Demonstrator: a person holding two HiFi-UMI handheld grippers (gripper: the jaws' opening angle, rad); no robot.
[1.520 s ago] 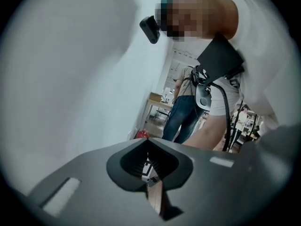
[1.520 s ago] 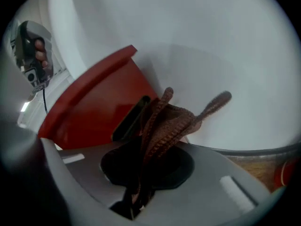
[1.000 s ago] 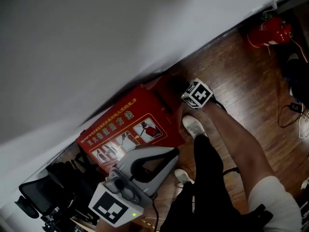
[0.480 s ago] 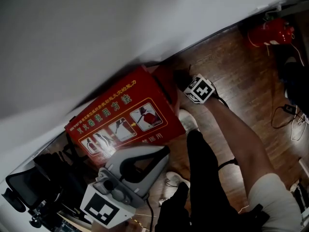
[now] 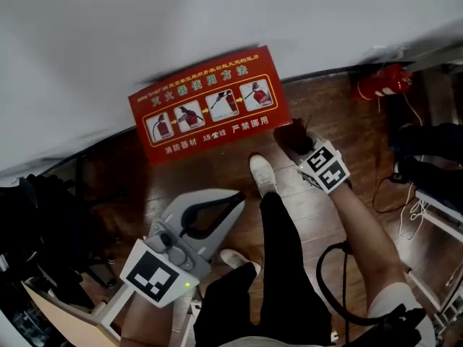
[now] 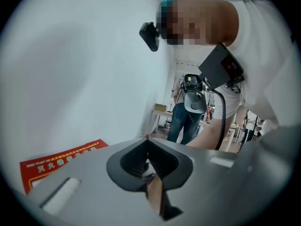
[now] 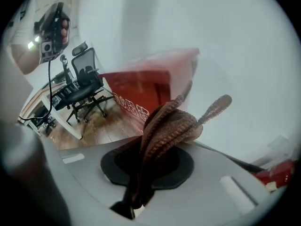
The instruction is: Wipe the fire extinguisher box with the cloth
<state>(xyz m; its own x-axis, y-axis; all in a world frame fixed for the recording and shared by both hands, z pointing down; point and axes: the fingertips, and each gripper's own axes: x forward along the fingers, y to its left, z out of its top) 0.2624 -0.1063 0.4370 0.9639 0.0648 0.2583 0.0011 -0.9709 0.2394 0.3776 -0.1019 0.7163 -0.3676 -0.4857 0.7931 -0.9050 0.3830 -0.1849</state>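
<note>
Head view, looking steeply down at a wooden floor (image 5: 340,107) where it meets a white wall (image 5: 217,20). The red fire extinguisher box (image 5: 210,103) lies at the foot of the wall, its long axis running left to right across the frame and its right end a little higher than its left. Its printed front faces the camera, with a row of four small instruction pictures between lines of yellow text that read upright from here. The right gripper (image 5: 300,144) reaches toward the box's lower right corner, its jaws clamped on a dark brown ribbed cloth (image 5: 291,131). The cloth sits just beside that corner; whether it touches the box cannot be told. In the right gripper view the cloth (image 7: 171,121) bunches up out of the right gripper (image 7: 150,149), with the box (image 7: 141,91) close behind it and a black office chair (image 7: 82,86) further off to the left. The left gripper (image 5: 239,196) is held low at the lower left, well apart from the box, its jaws closed tip to tip with nothing between them. The left gripper view confirms the left gripper (image 6: 146,142) is closed and empty, with the box (image 6: 56,161) low at the left edge. A white shoe (image 5: 262,173) stands between the grippers. A red fire extinguisher (image 5: 383,82) lies on the floor at the upper right.
</note>
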